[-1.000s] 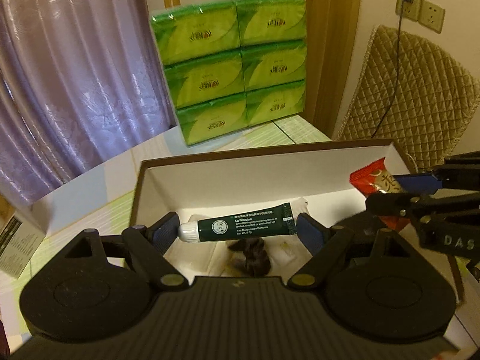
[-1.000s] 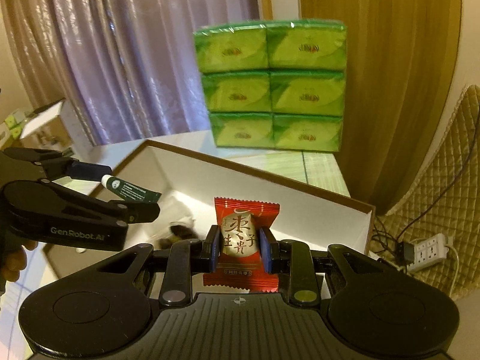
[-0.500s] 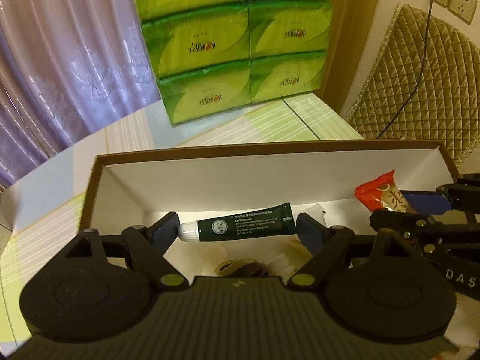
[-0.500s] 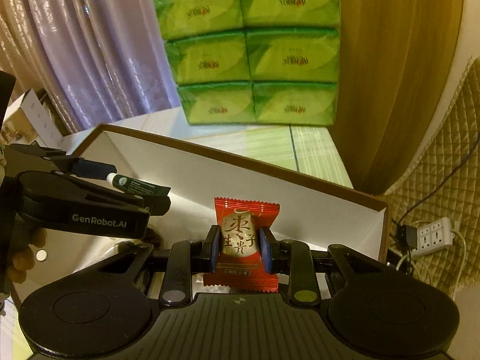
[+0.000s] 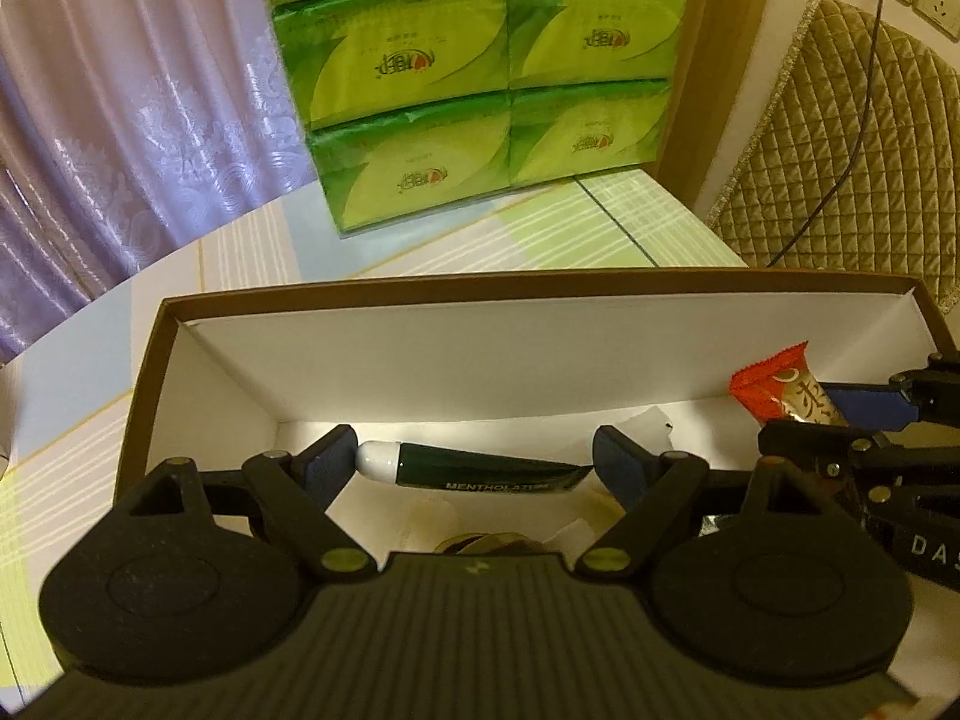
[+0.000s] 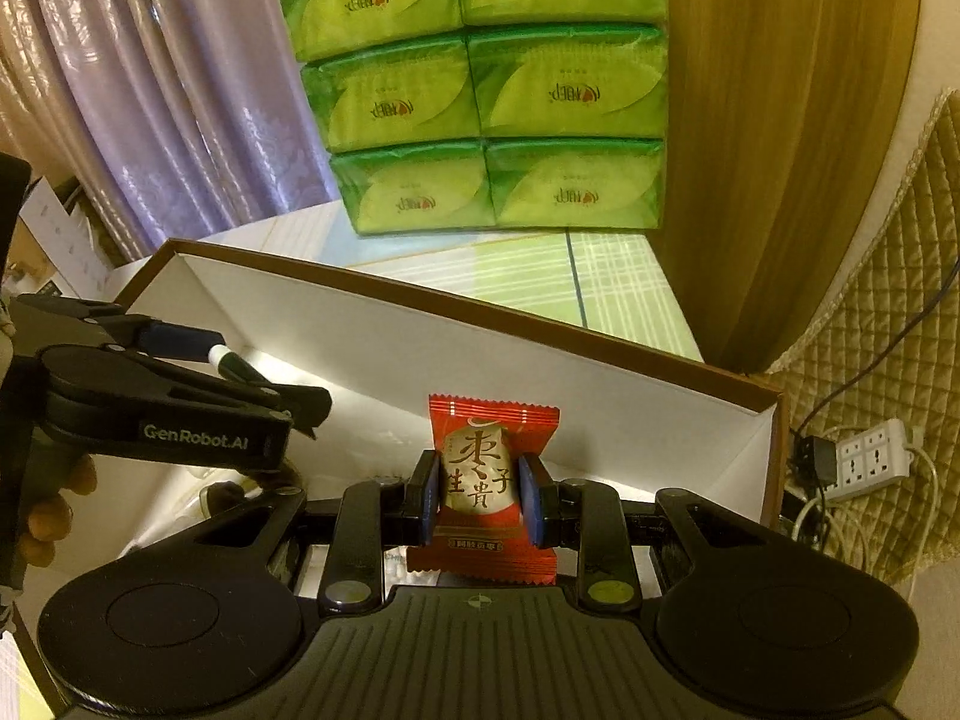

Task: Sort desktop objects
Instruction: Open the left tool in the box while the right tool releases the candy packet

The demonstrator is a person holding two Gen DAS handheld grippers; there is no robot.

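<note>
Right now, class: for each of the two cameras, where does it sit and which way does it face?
Left wrist: on the left gripper, facing into the box; its fingers hold the tube.
Right wrist: on the right gripper, facing the same box; fingers pinch the red candy; a hand shows at left.
Shared: box, tissue packs, each other's gripper.

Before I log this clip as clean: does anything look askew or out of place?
One thing: the dark green tube sits tilted between the left gripper pads, its crimped end sagging. The red candy sits upright in the right gripper, over the box.
</note>
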